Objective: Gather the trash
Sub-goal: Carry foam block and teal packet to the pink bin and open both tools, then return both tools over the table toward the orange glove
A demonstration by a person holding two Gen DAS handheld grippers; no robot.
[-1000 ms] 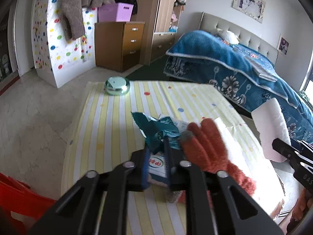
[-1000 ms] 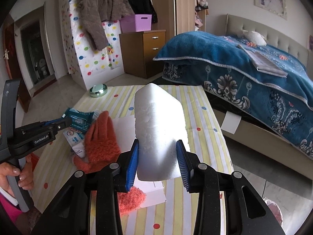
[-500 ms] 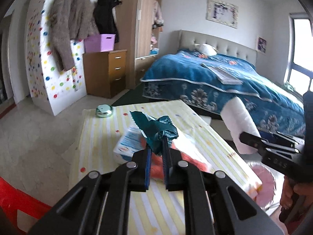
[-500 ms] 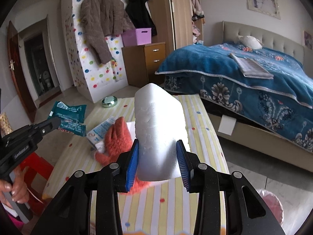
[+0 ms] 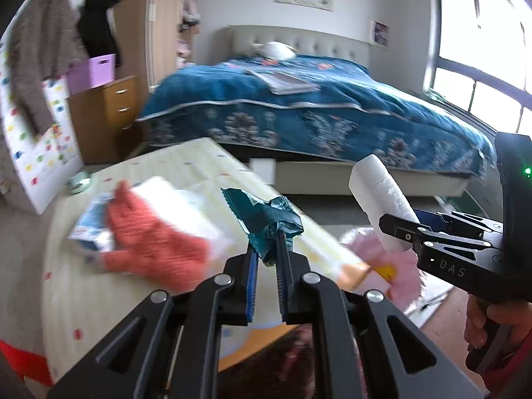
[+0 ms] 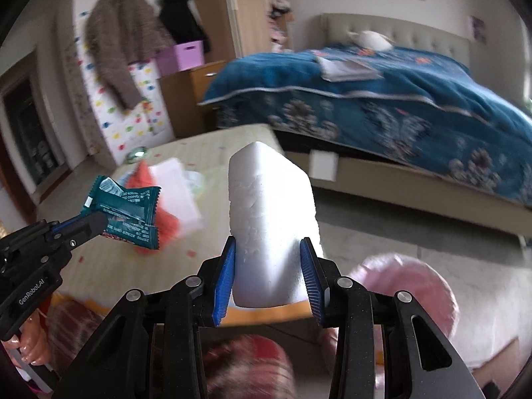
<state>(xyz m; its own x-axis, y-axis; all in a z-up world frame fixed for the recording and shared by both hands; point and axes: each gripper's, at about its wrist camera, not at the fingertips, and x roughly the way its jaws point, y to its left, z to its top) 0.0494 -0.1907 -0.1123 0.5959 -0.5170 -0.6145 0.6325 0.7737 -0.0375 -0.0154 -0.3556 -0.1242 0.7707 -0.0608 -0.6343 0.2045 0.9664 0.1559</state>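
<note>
My left gripper (image 5: 266, 249) is shut on a crumpled teal snack wrapper (image 5: 266, 219) and holds it in the air over the table's near right corner. The wrapper also shows in the right wrist view (image 6: 128, 211), in the left gripper (image 6: 96, 221). My right gripper (image 6: 267, 266) is shut on a white foam block (image 6: 271, 219), held upright above the table edge. The block (image 5: 379, 196) and right gripper (image 5: 399, 229) show at the right of the left wrist view. A pink bin (image 6: 412, 286) stands on the floor below, to the right of the table.
The low table (image 5: 66, 299) has a yellow striped cloth and holds an orange glove (image 5: 149, 242), a white box (image 5: 179, 206), a blue-and-white packet (image 5: 88, 222) and a round silver tin (image 5: 78, 181). A bed with a blue cover (image 5: 316, 113) stands behind; a wooden drawer chest (image 5: 106, 113) is far left.
Both grippers have swung to the right with their loads, away from the table middle toward its right edge. The pink bin has come into view below them.
</note>
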